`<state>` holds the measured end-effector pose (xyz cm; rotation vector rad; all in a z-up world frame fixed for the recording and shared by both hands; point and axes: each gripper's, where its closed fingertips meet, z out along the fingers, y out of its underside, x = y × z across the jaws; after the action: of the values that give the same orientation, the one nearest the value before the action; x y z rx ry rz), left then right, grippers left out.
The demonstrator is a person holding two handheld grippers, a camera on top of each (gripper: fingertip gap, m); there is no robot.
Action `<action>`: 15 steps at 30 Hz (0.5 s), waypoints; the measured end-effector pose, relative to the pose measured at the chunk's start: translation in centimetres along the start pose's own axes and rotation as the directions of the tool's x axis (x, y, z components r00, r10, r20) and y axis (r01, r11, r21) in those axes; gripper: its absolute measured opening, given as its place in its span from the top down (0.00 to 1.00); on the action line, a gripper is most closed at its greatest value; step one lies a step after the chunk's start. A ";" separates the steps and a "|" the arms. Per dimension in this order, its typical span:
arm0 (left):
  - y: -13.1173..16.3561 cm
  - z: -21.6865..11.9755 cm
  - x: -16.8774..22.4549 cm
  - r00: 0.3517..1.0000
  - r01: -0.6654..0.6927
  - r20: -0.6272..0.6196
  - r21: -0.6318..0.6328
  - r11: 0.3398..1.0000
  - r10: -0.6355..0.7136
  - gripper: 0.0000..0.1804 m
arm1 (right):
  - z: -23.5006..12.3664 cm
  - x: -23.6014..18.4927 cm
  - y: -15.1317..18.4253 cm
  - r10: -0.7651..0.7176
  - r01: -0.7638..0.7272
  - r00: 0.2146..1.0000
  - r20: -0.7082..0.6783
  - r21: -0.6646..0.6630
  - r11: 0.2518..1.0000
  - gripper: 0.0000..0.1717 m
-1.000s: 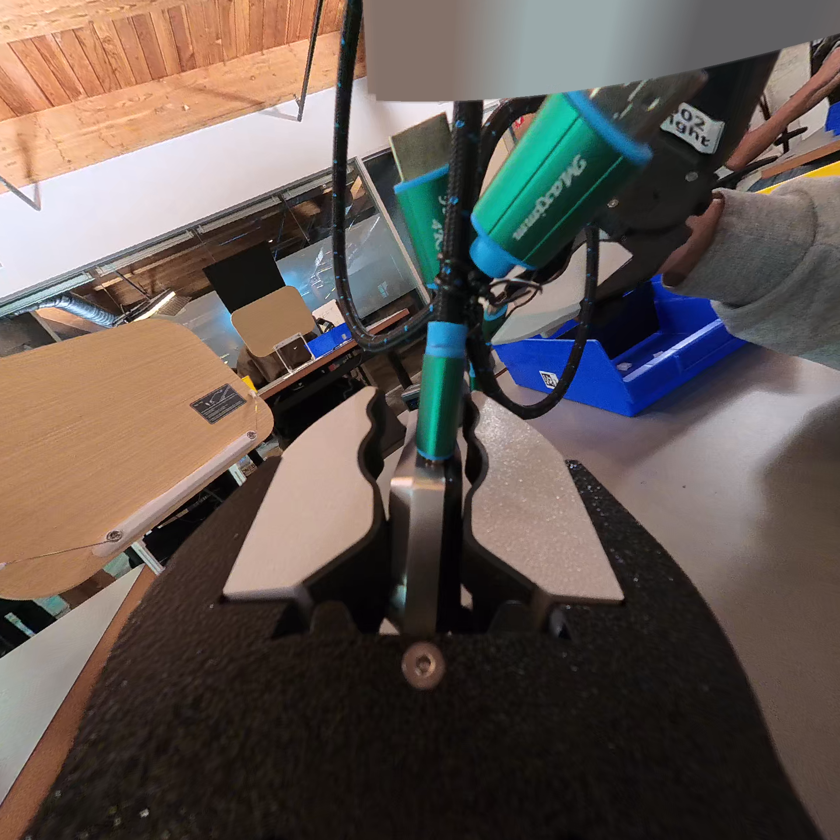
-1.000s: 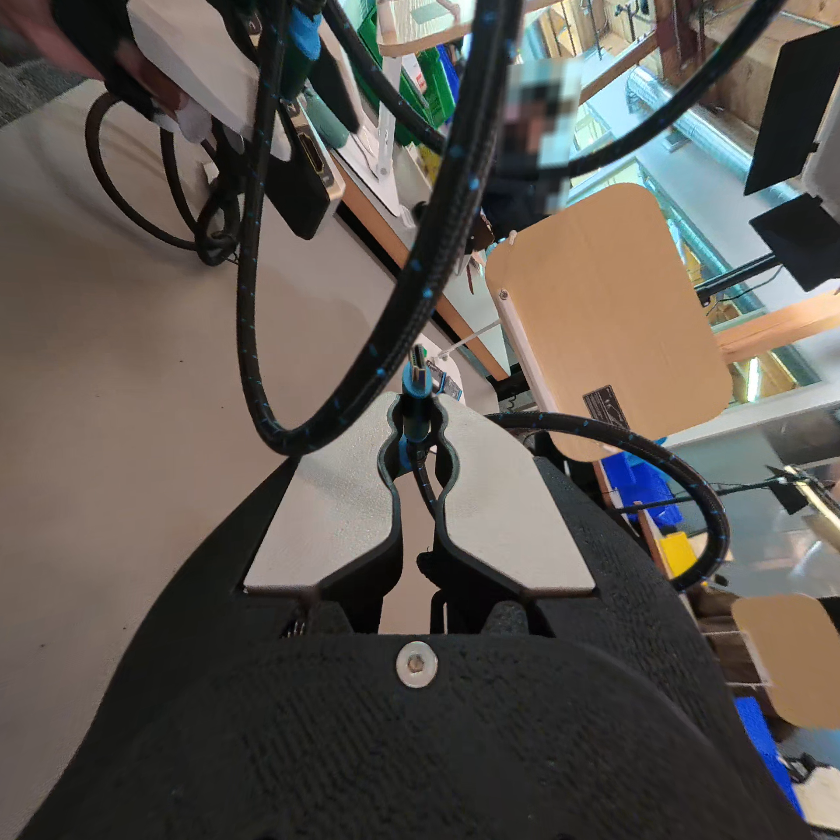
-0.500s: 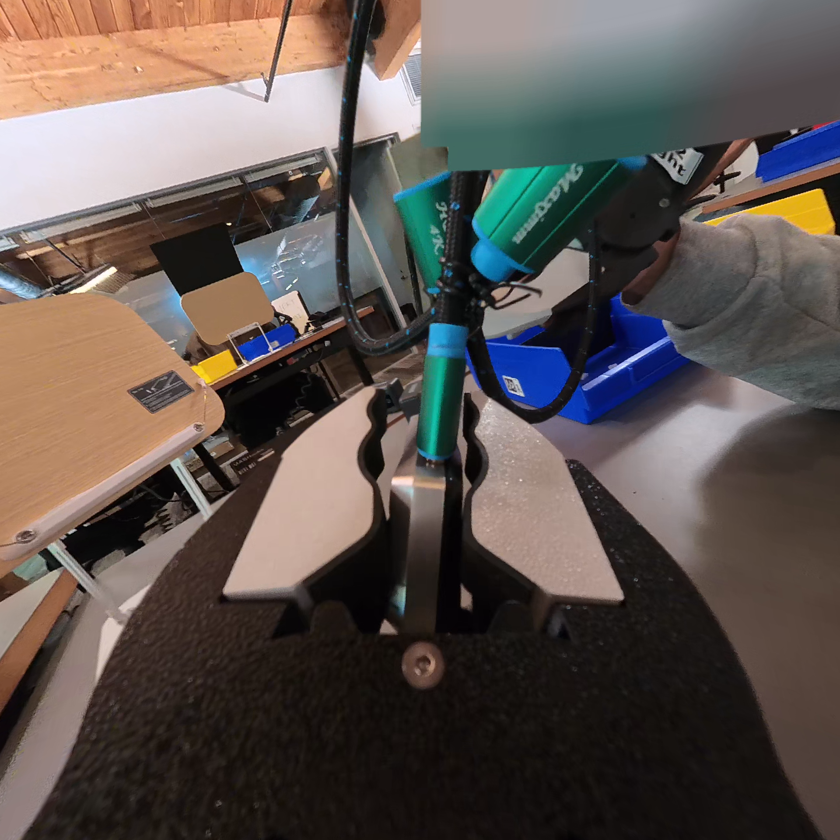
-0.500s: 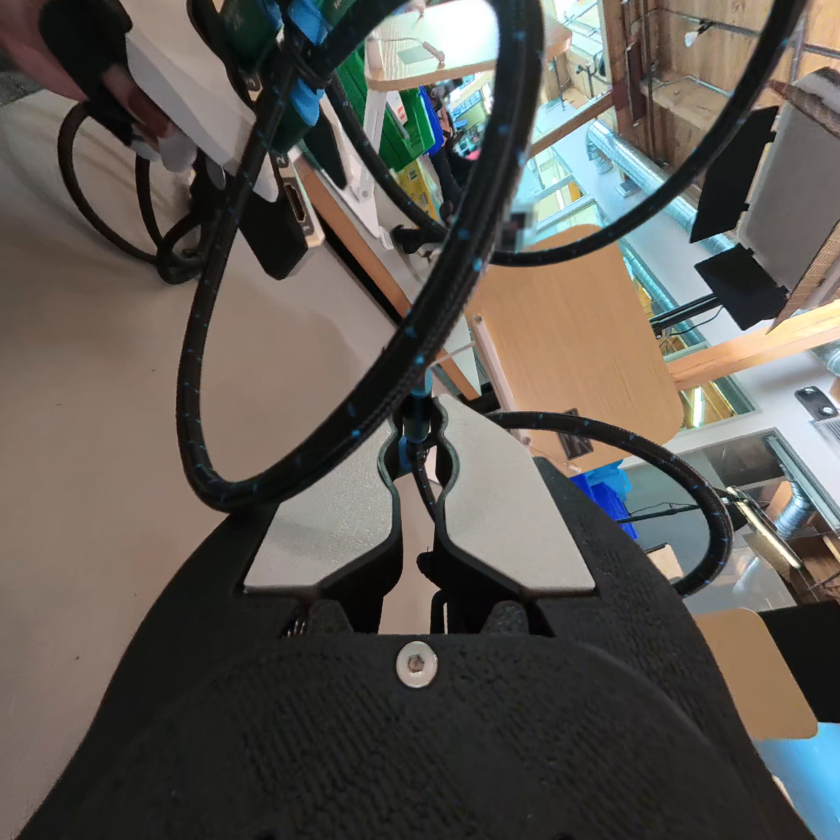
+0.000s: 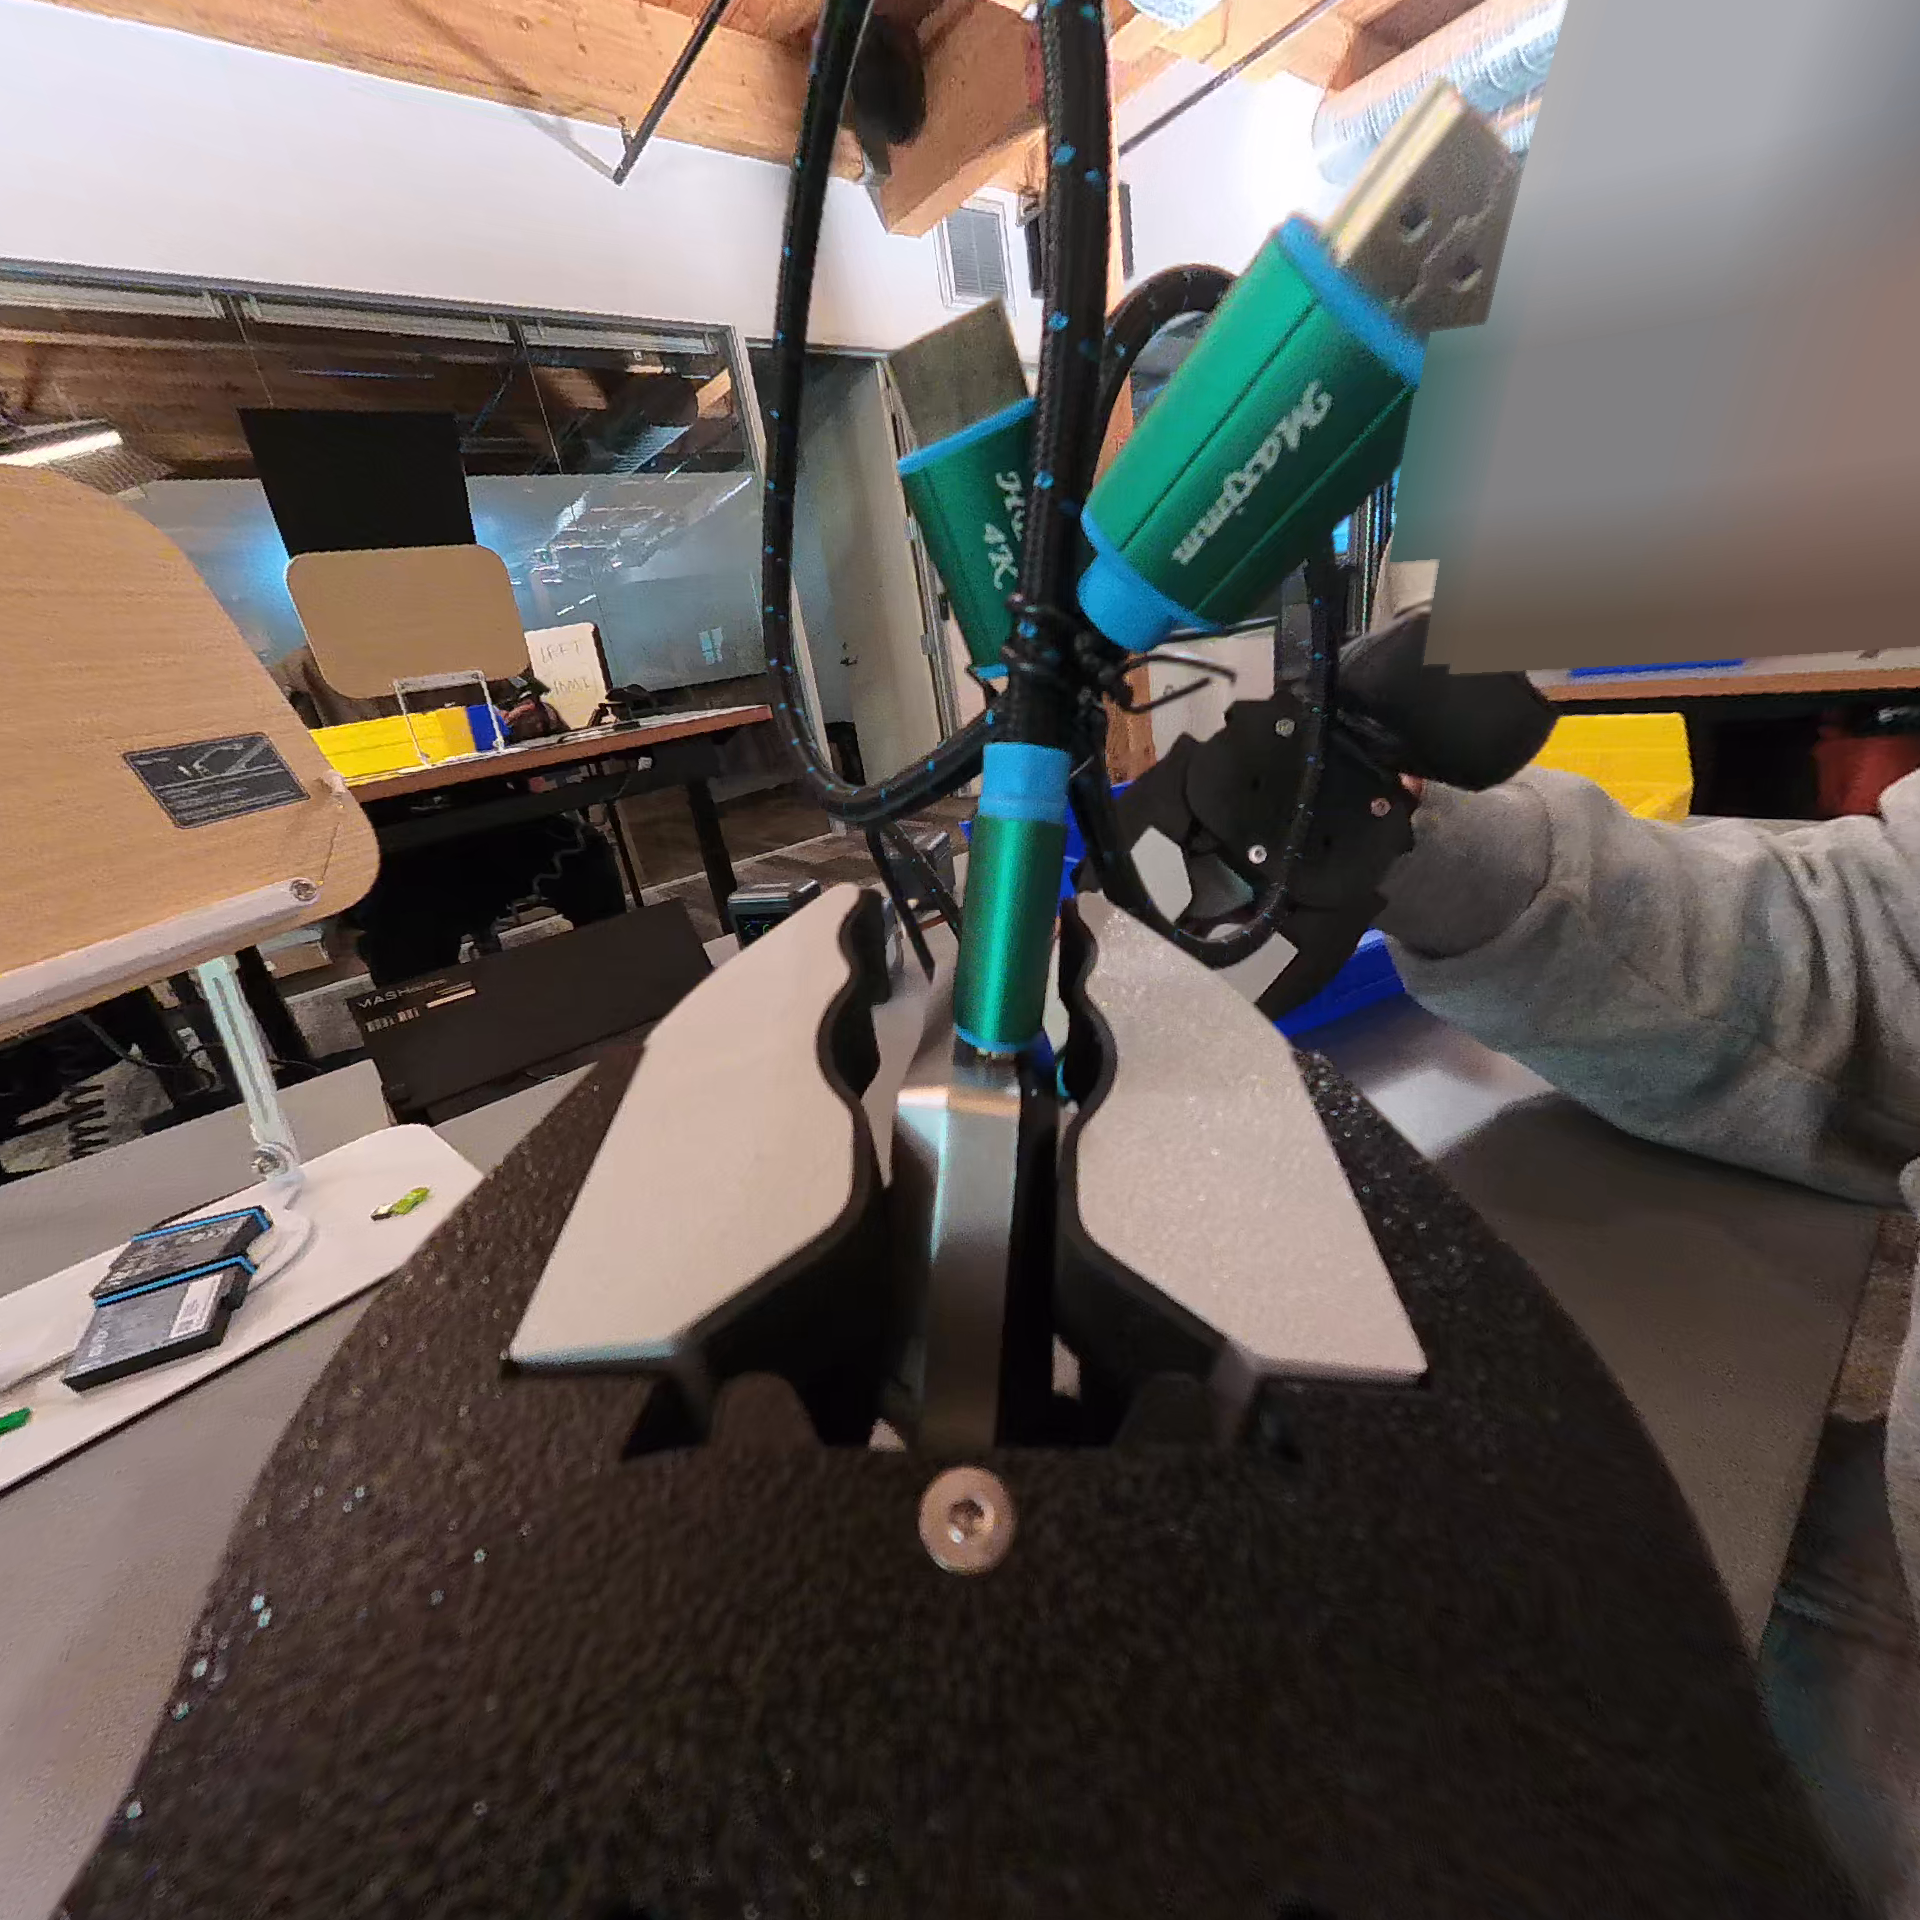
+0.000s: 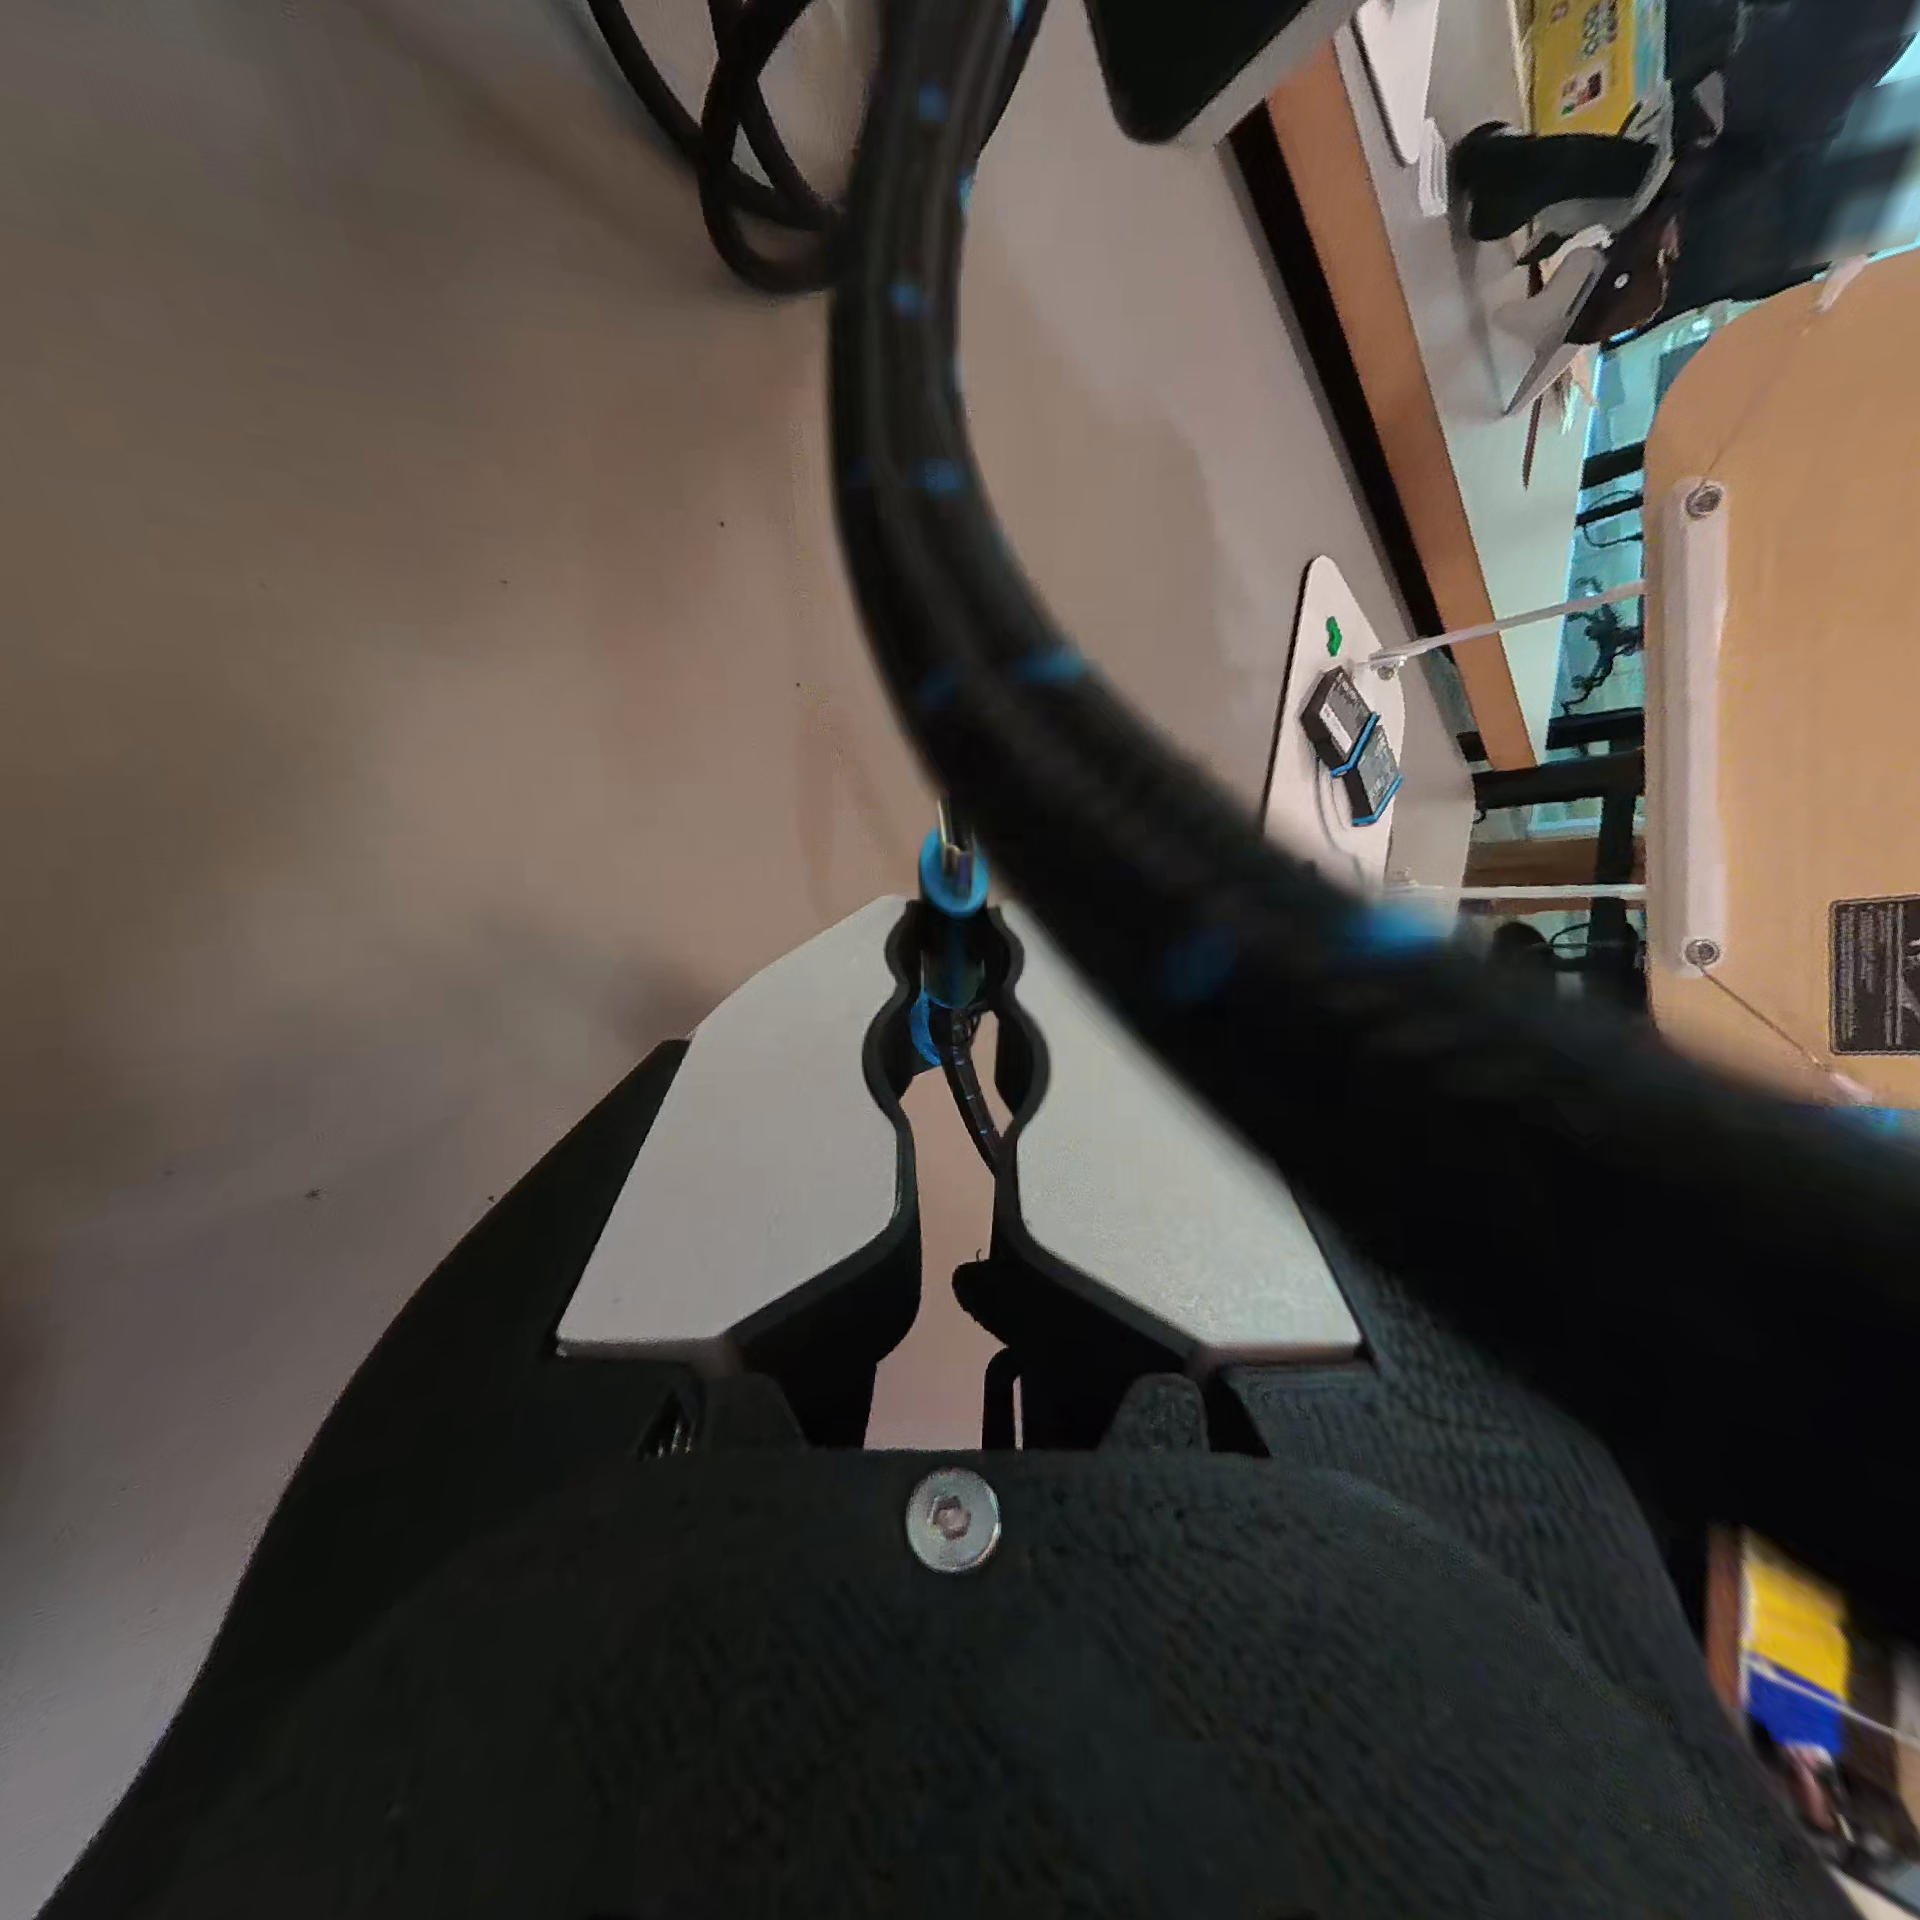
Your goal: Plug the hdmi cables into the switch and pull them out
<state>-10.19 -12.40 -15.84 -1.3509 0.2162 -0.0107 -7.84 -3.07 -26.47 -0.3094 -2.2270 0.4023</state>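
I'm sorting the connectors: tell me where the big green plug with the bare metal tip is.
In the left wrist view, the big green plug hangs upper right, above the left gripper, beside the braided black cable.

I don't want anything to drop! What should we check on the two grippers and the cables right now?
1. Left gripper: its jaws clamp the silver adapter: ok.
2. Green plug sits at the adapter's end: ok.
3. Right gripper: its jaws pinch the small blue-ringed plug: ok.
4. Braided cable out of the right camera's way: not ok, it crosses the view.
5. Small plug's metal tip straight: cannot tell, blurred.
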 end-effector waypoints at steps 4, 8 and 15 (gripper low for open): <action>-0.2 -0.1 -0.3 0.999 0.042 0.003 0.020 0.999 -0.043 0.82 | 0.5 -2.0 1.0 0.023 -0.018 0.992 0.125 -0.038 0.999 0.94; -0.5 -0.3 -0.7 0.995 0.098 0.004 0.041 0.994 -0.098 0.82 | 0.6 -2.9 1.0 0.022 -0.011 0.985 0.174 -0.063 0.998 0.94; -0.8 -0.6 -1.5 0.985 0.170 0.024 0.061 0.983 -0.172 0.82 | 2.4 -2.8 1.6 -0.207 0.216 0.975 0.077 -0.130 0.968 0.94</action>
<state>-11.64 -12.94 -14.96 -1.3064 0.0739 -0.1406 -7.81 -3.03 -30.47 -0.1299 -2.3254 0.1457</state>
